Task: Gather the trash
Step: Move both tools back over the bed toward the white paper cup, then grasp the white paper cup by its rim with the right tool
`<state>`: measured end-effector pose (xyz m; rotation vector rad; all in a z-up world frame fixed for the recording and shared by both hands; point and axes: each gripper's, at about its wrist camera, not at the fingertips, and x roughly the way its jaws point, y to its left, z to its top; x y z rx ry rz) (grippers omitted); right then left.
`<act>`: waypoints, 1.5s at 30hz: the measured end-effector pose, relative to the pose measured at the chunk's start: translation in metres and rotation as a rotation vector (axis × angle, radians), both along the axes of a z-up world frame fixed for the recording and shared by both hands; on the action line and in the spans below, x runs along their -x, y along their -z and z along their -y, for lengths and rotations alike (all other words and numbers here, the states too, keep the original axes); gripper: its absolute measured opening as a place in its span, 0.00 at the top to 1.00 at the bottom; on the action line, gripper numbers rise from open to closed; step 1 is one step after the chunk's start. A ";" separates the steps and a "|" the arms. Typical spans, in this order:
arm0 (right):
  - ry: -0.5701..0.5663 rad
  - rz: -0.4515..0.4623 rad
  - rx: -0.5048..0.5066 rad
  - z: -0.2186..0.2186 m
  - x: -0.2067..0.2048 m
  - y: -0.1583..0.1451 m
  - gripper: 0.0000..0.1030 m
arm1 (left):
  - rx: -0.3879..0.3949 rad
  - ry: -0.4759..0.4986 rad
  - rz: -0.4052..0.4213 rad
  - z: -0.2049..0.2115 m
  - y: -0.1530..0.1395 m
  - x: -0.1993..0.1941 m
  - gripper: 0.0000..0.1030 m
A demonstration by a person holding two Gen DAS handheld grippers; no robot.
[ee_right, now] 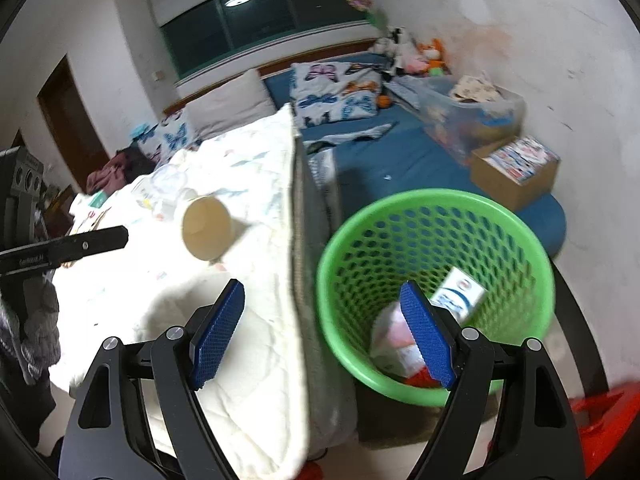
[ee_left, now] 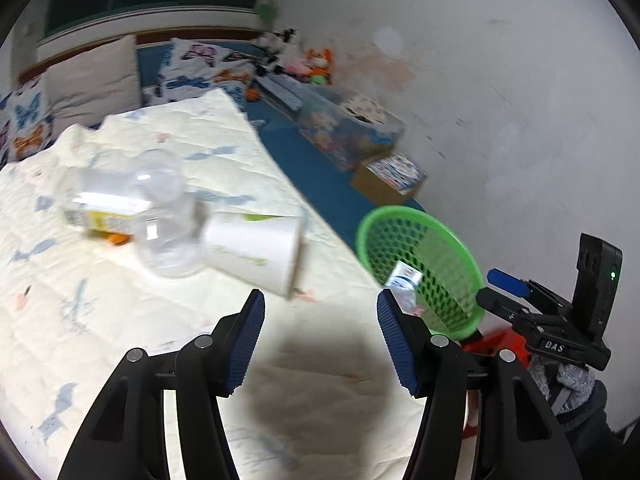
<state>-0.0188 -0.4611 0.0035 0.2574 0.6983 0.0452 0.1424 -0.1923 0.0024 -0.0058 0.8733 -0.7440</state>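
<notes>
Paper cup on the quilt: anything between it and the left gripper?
Nothing visible. The paper cup lies on its side just ahead of the open left gripper, with only bare quilt between. A clear bottle lies beyond it.

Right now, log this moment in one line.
left hand-held gripper open, empty | right hand-held gripper open, empty | paper cup, clear bottle on quilt | green basket holds trash
</notes>
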 end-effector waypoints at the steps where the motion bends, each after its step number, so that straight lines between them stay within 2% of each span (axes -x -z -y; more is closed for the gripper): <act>1: -0.012 0.000 0.002 -0.004 -0.003 0.000 0.22 | 0.002 -0.020 -0.001 -0.009 0.000 -0.002 0.45; 11: -0.129 -0.004 0.020 -0.047 -0.042 -0.001 0.17 | 0.017 -0.166 -0.019 -0.072 0.008 -0.013 0.43; 19: -0.226 -0.018 0.062 -0.081 -0.081 0.005 0.11 | 0.010 -0.232 -0.053 -0.104 0.023 -0.015 0.41; 29: -0.296 -0.048 0.078 -0.102 -0.133 0.021 0.08 | 0.025 -0.277 -0.078 -0.122 0.031 -0.027 0.40; 34: -0.329 -0.077 0.049 -0.103 -0.152 0.031 0.08 | 0.036 -0.298 -0.098 -0.128 0.035 -0.037 0.40; 45: -0.382 -0.113 0.020 -0.113 -0.182 0.043 0.08 | 0.027 -0.283 -0.099 -0.116 0.035 -0.058 0.40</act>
